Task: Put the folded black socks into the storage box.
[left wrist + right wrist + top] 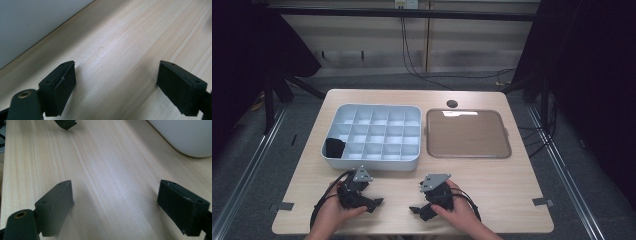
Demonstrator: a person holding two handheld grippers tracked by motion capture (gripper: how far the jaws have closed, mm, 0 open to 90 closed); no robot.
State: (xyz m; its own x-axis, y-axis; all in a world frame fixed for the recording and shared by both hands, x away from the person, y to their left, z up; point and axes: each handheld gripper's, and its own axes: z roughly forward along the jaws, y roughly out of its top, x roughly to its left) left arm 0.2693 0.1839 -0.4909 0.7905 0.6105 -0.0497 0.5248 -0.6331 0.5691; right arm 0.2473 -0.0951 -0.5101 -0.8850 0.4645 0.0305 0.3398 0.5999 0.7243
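My left gripper (376,204) lies low over the wooden table near its front edge, held in a hand, its jaws pointing right. In the left gripper view the left gripper (116,75) is open, with bare wood between the pads. My right gripper (417,211) sits just to the right of it, jaws pointing left toward the other. The right gripper (116,195) stands open too, nothing between its pads. Behind both hands stands a white compartment box (372,164) with a black object (334,147) in its front-left cell.
A flat brown tray (468,133) lies to the right of the box. A round hole (452,103) sits in the table (512,185) behind it. The box wall (30,22) is close to the left gripper, and the box corner (185,135) appears ahead of the right one.
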